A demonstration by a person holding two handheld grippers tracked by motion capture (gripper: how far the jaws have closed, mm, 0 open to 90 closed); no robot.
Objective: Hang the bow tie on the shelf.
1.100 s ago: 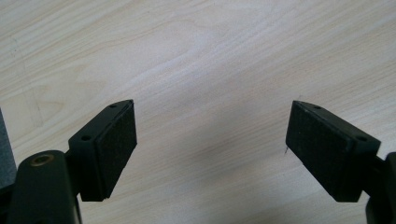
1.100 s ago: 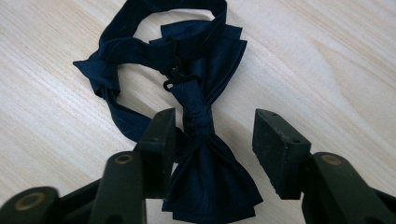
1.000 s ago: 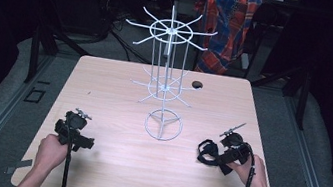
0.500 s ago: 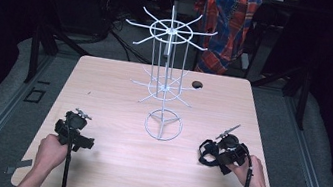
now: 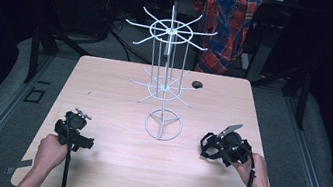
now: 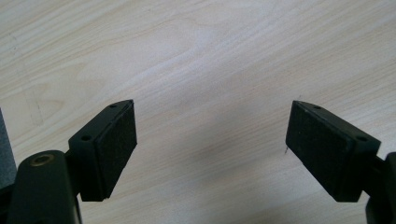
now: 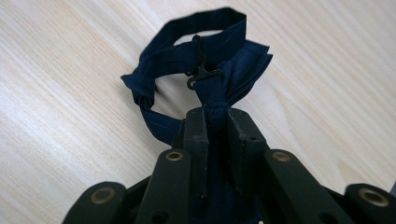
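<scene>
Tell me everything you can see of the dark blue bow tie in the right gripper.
The bow tie is dark navy, apparently woven fabric, with pleated wings, a centre knot and a neck strap looped into a ring, joined by a small black hook clasp. The right gripper is shut on its knot, the jaws having just closed on it. The strap loop hangs ahead of the jaws, over the light wooden table. In the high view it sits near the table's right front.

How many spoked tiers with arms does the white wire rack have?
2: the upper tier at the top of the rack, and a lower tier partway down, above the ring base.
</scene>
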